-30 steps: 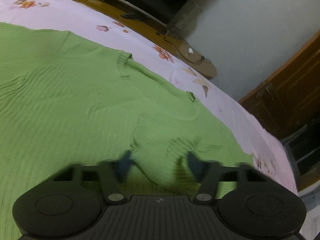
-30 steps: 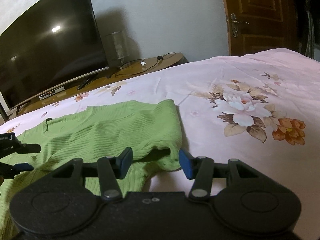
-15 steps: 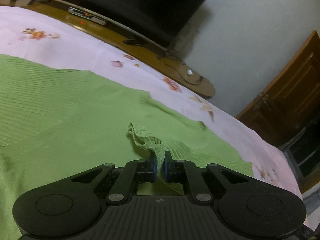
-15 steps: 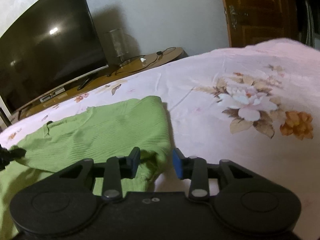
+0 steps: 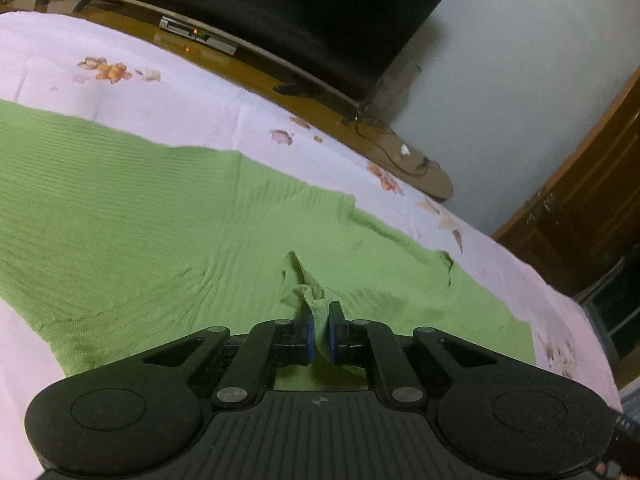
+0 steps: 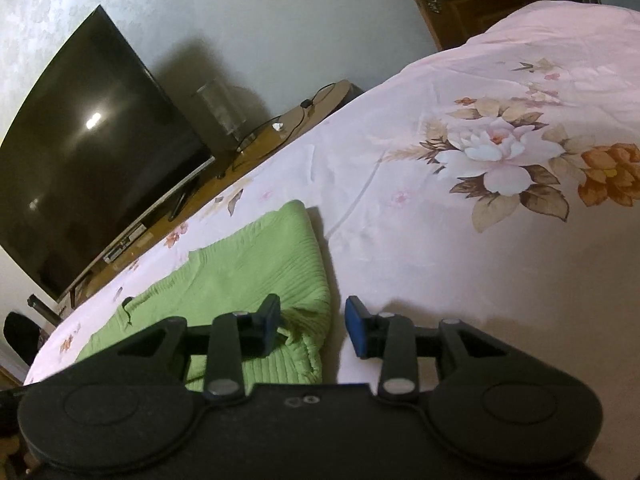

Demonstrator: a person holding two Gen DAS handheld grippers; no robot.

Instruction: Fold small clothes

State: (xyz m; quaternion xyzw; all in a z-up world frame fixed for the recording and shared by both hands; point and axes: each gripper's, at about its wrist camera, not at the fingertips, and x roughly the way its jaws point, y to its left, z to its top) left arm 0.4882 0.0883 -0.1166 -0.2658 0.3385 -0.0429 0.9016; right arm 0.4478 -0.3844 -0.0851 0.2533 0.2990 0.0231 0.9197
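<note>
Firmly, the left gripper (image 5: 319, 334) pinches a fold of the green sweater (image 5: 132, 216); the right gripper (image 6: 313, 330) gapes wide over its edge, on the floral bedsheet (image 6: 460, 220) facing a television (image 6: 80, 160).

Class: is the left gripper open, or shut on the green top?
Shut. The left gripper has its blue pads pressed together on a pinched ridge of the green top.

One green sweater (image 5: 140, 208), one floral bedsheet (image 6: 460, 240), one television (image 6: 80, 152), two claws (image 5: 319, 328) (image 6: 312, 326).
</note>
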